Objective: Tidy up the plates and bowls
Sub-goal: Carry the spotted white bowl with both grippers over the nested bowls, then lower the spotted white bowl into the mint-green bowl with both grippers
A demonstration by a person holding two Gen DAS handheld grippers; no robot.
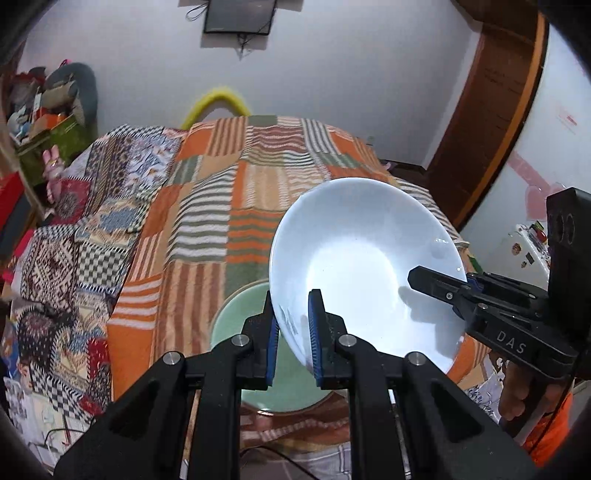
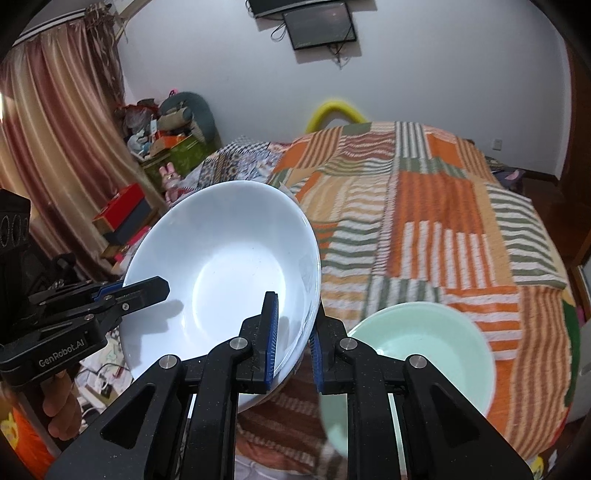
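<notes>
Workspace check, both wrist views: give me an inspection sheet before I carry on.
Surface: bed under an orange striped patchwork blanket.
Job's things: white bowl held tilted in the air; green bowl on the blanket, partly beneath it.
Clutter: nothing seen on the blanket apart from the bowls.
Grippers: left tongs and right tongs clamp opposite rims of the white bowl.
Cables: loose wires on the floor.
Surroundings: curtain, piled boxes, wall screen.
</notes>
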